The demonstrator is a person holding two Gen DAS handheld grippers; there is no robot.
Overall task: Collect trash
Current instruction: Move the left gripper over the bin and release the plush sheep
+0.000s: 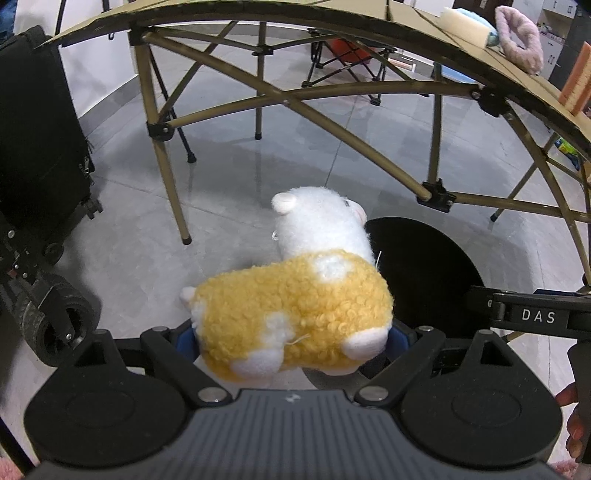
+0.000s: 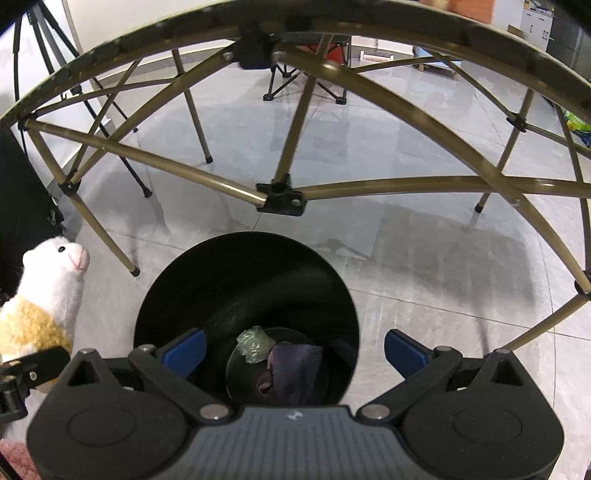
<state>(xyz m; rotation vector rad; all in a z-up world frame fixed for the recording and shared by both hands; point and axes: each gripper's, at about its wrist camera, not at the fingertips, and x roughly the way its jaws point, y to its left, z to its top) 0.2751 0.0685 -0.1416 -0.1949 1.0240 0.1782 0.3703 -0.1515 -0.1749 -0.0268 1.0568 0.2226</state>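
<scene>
My left gripper (image 1: 291, 339) is shut on a plush alpaca (image 1: 295, 314), yellow curly body with white head and feet, held sideways between the blue pads. It hangs just left of a round black trash bin (image 1: 424, 273) on the floor. In the right wrist view the same alpaca (image 2: 48, 295) shows at the left edge. My right gripper (image 2: 293, 350) stands open and empty right above the bin (image 2: 207, 280). Inside the bin lie a crumpled clear wrapper (image 2: 255, 343) and a dark purple cloth (image 2: 291, 369).
A folding table frame (image 1: 295, 96) of olive tubes arches over the floor; its top holds a sponge (image 1: 465, 26) and a pink fuzzy ring (image 1: 521, 37). A black wheeled case (image 1: 37, 147) stands left. A folding chair (image 1: 347, 62) sits beyond.
</scene>
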